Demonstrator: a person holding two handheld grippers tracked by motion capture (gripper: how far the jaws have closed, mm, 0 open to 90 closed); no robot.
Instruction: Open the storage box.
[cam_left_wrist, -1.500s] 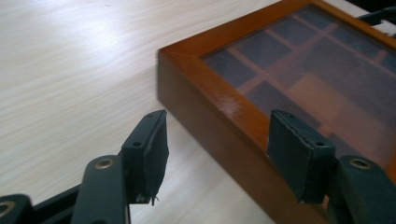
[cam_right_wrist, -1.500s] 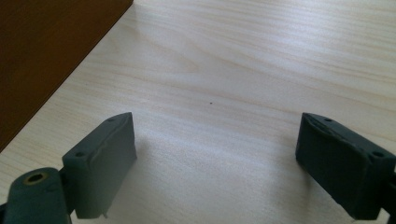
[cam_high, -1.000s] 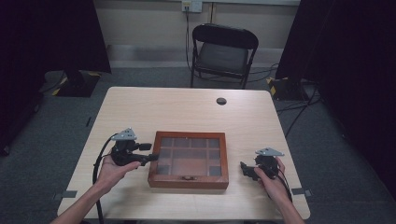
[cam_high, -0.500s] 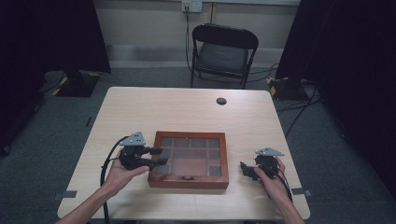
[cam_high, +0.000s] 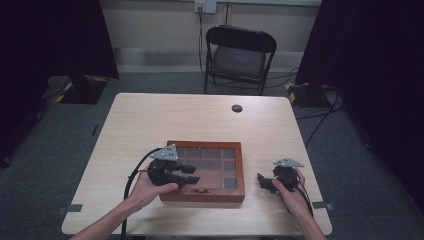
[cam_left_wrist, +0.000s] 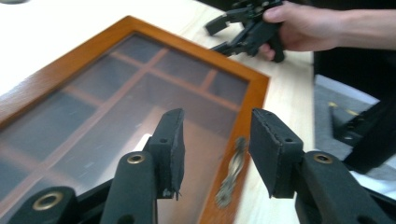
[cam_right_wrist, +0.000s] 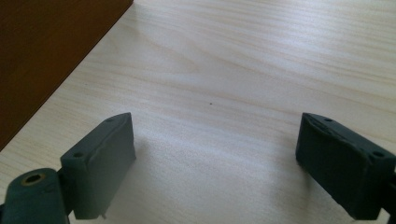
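Over the wooden box, left gripper now (fingers narrower).

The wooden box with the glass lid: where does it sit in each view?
High view: wooden box at the table's near middle, between both grippers.
Left gripper view: it crosses the frame's left and centre, under the fingers.
Right gripper view: only its brown side, top left corner.
Shared landmark: the pale table.

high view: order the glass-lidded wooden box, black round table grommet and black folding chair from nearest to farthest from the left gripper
1. Glass-lidded wooden box, directly under the left gripper.
2. Black round table grommet, at the table's far edge.
3. Black folding chair, beyond the table.
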